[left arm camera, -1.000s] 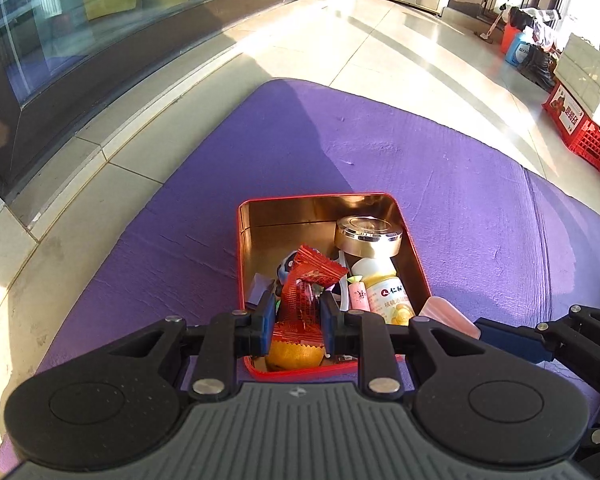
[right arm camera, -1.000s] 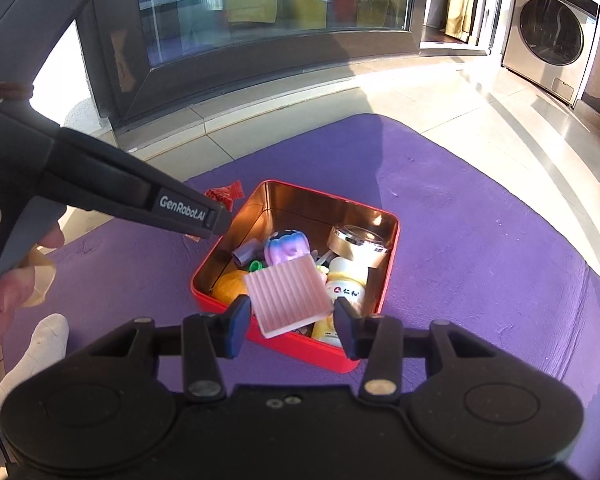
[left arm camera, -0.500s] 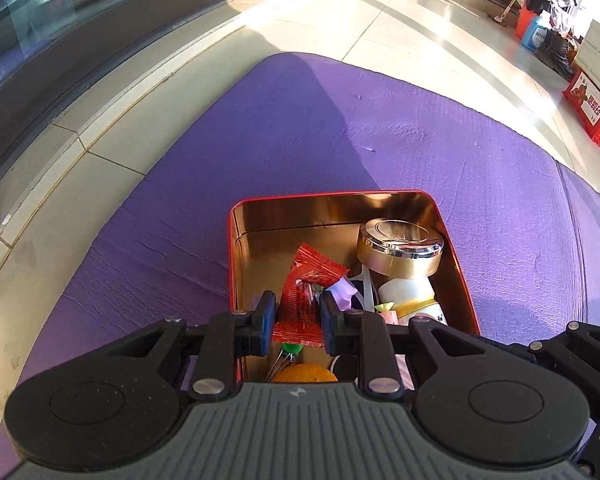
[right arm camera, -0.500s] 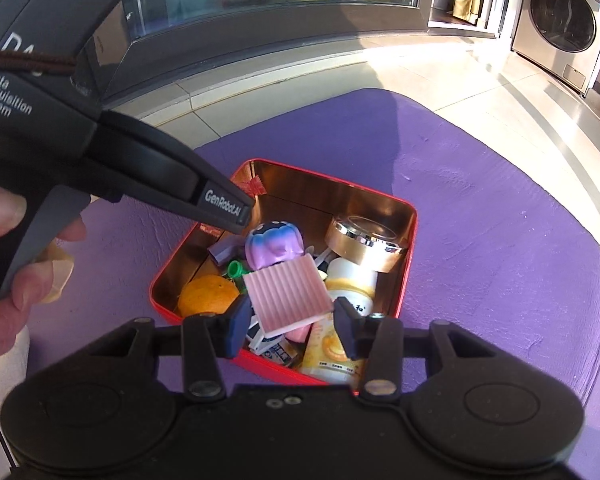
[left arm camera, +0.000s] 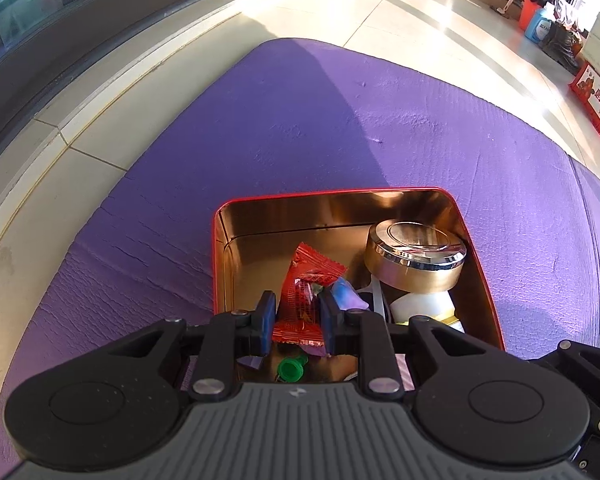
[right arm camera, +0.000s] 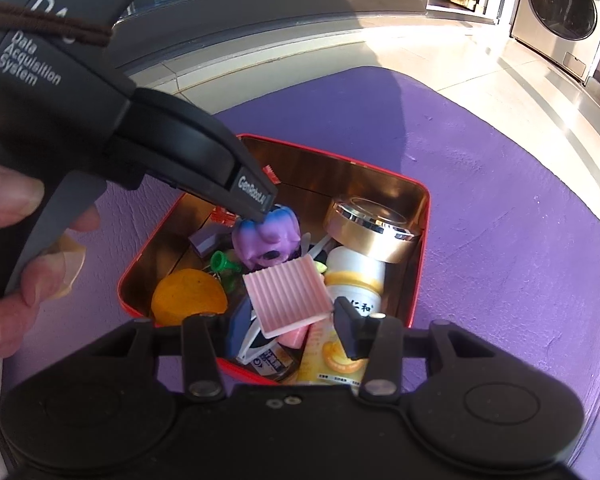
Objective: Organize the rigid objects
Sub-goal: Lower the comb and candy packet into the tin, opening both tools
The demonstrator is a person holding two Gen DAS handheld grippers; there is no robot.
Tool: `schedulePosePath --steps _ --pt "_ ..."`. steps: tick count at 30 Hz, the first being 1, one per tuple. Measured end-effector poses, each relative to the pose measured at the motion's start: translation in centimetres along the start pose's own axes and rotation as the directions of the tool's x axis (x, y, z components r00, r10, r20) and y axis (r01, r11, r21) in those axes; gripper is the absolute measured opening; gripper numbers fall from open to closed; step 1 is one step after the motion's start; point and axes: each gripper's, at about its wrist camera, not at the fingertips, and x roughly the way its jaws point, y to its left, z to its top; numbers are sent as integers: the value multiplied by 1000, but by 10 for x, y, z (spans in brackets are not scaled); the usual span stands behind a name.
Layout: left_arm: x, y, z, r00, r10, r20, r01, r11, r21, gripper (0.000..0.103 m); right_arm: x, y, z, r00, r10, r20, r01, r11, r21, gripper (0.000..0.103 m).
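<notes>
A red tin (left arm camera: pixel 219 240) with a gold inside sits on the purple mat (left arm camera: pixel 300 128); it also shows in the right wrist view (right arm camera: pixel 418 196). My left gripper (left arm camera: pixel 296 322) is shut on a red snack packet (left arm camera: pixel 306 292) and holds it over the tin's near-left part. My right gripper (right arm camera: pixel 290 322) is shut on a pink ribbed square (right arm camera: pixel 288 296) above the tin's near edge. In the tin lie a gold round case (right arm camera: pixel 374 232), a white bottle (right arm camera: pixel 354 280), a purple toy (right arm camera: pixel 266 240), an orange fruit (right arm camera: pixel 188 296) and a green cap (right arm camera: pixel 220 260).
The mat lies on pale floor tiles (left arm camera: pixel 400 12) beside a dark glass door (left arm camera: pixel 60 28). A red crate (left arm camera: pixel 596 100) and bottles stand at the far right. A washing machine (right arm camera: pixel 560 12) stands at the back. The left gripper's body (right arm camera: pixel 140 136) hangs over the tin's left side.
Both grippers have moved forward and down over the tin with their loads. The red packet now hangs inside the tin's walls. The pink square is lower, over the bottle.
</notes>
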Motion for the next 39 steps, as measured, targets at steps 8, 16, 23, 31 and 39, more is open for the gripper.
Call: schedulePosePath --steps 8,16,23,31,39 --pt "2 0 4 1000 -11 -3 11 1000 -2 23 5 -3 1 1000 7 -5 -7 1000 29 45" --pt "2 6 2 999 -46 -29 45 998 -35 51 0 -10 -1 1000 10 -5 -10 998 63 48" --pt "-12 5 -6 998 -58 -7 57 997 -45 58 -10 -16 -3 999 34 5 -34 995 88 52" --pt "-50 1 -18 997 -72 37 73 997 -37 67 -42 -23 -6 997 70 44 -75 988 133 62" --pt "-96 -7 -32 993 -80 84 83 996 -25 67 -76 -20 -11 994 74 81 -86 985 152 73"
